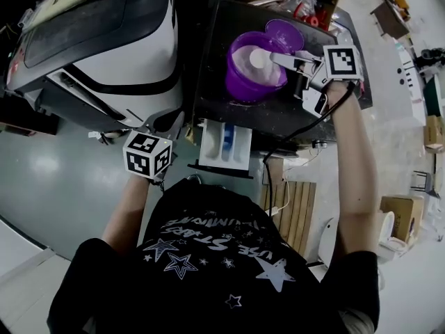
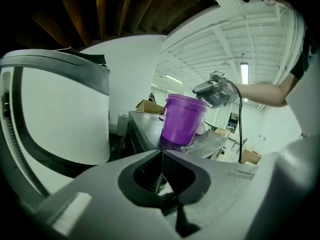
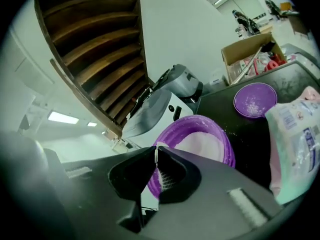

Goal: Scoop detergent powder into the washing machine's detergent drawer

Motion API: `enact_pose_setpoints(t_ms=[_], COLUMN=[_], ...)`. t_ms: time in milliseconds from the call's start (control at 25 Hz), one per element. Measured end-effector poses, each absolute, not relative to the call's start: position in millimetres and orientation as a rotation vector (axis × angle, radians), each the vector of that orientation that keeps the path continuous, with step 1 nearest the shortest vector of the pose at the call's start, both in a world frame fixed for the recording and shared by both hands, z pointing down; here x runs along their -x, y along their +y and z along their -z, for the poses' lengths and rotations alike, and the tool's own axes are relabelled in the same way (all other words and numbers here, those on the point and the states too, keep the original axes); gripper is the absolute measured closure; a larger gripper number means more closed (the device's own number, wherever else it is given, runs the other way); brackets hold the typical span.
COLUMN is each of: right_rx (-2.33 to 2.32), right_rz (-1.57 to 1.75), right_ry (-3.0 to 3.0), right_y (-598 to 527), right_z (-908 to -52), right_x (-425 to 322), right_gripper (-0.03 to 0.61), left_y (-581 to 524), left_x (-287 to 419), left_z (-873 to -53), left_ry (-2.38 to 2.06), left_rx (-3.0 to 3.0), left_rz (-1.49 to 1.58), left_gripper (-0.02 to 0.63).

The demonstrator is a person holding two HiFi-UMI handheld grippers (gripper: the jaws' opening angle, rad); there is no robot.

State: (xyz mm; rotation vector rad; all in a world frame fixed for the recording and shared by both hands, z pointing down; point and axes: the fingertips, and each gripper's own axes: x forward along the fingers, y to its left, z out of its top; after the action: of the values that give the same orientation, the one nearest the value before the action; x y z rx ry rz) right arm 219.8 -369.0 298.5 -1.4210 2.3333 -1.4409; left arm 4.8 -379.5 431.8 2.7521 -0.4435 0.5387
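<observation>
The purple tub [image 1: 240,83] stands open on the dark table [image 1: 208,82] and holds white detergent powder [image 3: 205,146]; its purple lid [image 3: 255,100], dusted with grains, lies just beside it. The right gripper [image 3: 156,151] hangs over the tub, jaws pinched on the thin white handle of a scoop [image 1: 259,58] whose bowl sits over the powder. The left gripper [image 2: 161,156], jaws closed on nothing, is near the open white detergent drawer [image 1: 224,145], which sticks out at the table's front edge.

Dim, fisheye-warped views; ceiling strip lights glare; dark vignetted edges.
</observation>
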Motion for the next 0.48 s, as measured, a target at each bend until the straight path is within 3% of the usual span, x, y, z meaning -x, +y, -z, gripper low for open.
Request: enact_pose_setpoints(t_ms=[480], right_rx=[1.283], right_rz=[1.295], right_ry=[2.040], right_y=[-335.3], right_z=[-284.0], right_x=[-223.9], right_gripper=[0.541], left_y=[-334.7], left_x=[1.6], left_z=[-431.1], left_ry=[-0.521], left_rx=[-2.737], left_rz=[-0.562], left_gripper=[0.614])
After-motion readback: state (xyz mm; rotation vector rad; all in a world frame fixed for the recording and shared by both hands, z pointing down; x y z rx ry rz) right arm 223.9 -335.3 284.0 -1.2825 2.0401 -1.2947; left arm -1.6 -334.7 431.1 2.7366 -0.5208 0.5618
